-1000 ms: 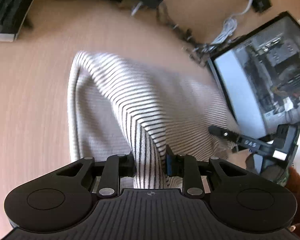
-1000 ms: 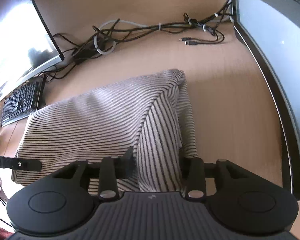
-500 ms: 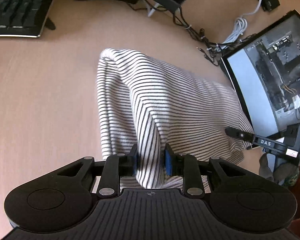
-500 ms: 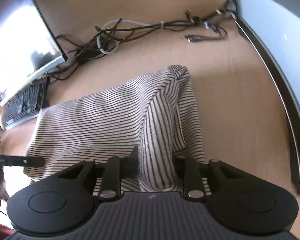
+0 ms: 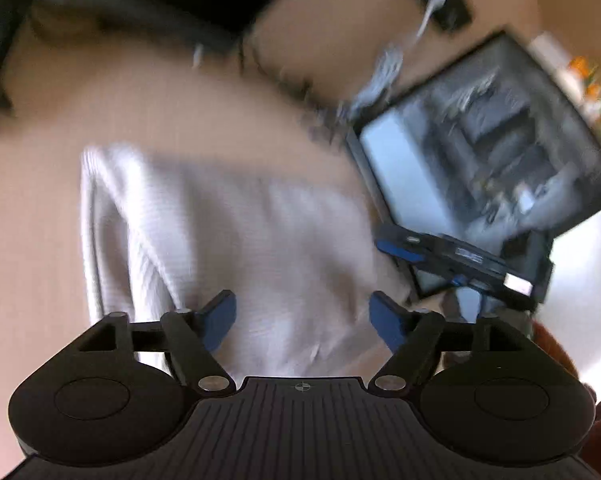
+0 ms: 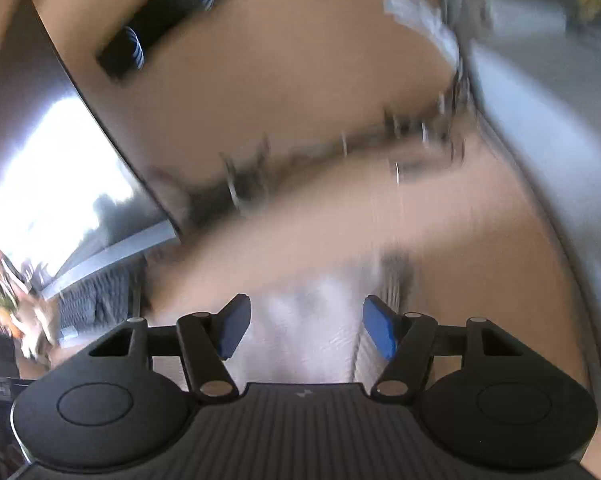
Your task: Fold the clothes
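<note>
Lying flat on the light wooden desk (image 5: 44, 208) is the pale folded cloth with thin stripes (image 5: 240, 232), and both pictures are very blurry. The left gripper (image 5: 302, 316) hangs just over the near edge of the cloth with its two blue pads (image 5: 220, 314) spread wide apart, so it is open and holds nothing. The right gripper (image 6: 304, 326) is open too, with its blue pads (image 6: 232, 326) far apart and only a near bit of the same cloth (image 6: 312, 336) showing between them. In the left view the right gripper (image 5: 396, 246) also shows as a dark tool with blue tips by the right edge of the cloth. Far right of the cloth stands a dark computer case with a clear side (image 5: 492, 152), and blurry grey parts show inside it, but they are too smeared to name. A bunch of dark cables (image 6: 300, 160) runs along the far side of the desk. On the left of the right view stands a dark curved screen (image 6: 52, 176), and a dark keyboard (image 6: 96, 296) lies below it.
</note>
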